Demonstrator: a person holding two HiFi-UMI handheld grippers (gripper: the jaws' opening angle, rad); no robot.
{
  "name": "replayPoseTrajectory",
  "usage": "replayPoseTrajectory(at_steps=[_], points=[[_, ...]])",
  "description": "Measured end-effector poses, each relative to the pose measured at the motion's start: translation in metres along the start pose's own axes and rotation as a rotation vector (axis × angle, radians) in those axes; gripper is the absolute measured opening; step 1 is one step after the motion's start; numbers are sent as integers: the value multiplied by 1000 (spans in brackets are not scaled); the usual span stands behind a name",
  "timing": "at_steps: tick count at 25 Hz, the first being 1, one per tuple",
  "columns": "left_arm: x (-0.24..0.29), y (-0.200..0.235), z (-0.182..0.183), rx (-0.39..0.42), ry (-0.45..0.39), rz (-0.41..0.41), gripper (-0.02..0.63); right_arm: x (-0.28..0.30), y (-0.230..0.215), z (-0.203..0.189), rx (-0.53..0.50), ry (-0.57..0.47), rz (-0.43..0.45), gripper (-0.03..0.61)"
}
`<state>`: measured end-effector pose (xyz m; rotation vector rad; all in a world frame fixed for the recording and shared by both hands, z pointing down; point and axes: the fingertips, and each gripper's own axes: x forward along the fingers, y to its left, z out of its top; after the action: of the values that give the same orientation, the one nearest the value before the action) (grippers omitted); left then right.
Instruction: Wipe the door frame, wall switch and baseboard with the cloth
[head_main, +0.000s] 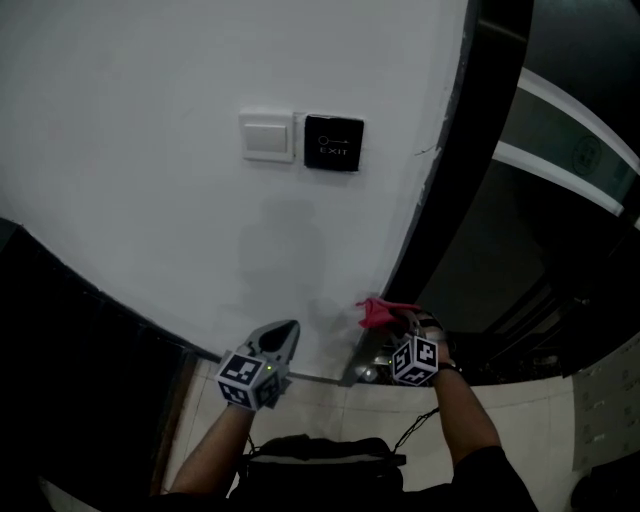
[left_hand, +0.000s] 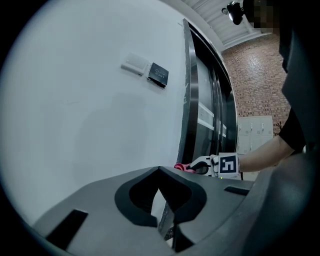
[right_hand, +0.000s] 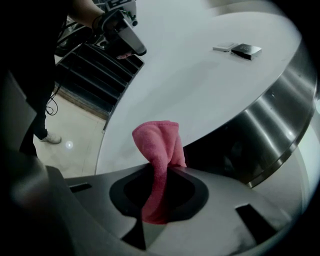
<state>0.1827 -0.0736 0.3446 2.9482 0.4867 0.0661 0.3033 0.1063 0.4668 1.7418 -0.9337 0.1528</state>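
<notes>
stage: the door frame (head_main: 445, 200) looks like the part in hand; the cloth (right_hand: 159, 150) is at its low end, at the corner where the white wall (head_main: 150, 200) meets it. i cannot tell if it touches.
left to do: by my reading the wall switch (head_main: 267, 137), higher up and well apart from the cloth, and the baseboard, which i cannot pick out for certain.
right gripper (right_hand: 160, 172): clamped on the pink cloth, a folded wad standing out past the jaws.
left gripper (left_hand: 159, 172): jaws together, nothing between them, idle near the wall to the left.
head view only: both grippers and the switch together, with the black exit button (head_main: 333, 143) just right of it.
right gripper view only: the pinch itself and the frame's brushed metal.
left gripper view only: the frame's height.
</notes>
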Motion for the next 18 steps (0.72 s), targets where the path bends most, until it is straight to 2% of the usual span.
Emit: replayPoseTrajectory(at_steps=[3,11,18], points=[[-2,-2,1,-2,-1,-3,3,5,8,-4,25,28,18,61],[-32,21,2,-6,-6,51,3,22,32,-19,-53,101,61,60],[-64,39,3,-32,-34,76,3,30,41,-20,32,197,80,60]])
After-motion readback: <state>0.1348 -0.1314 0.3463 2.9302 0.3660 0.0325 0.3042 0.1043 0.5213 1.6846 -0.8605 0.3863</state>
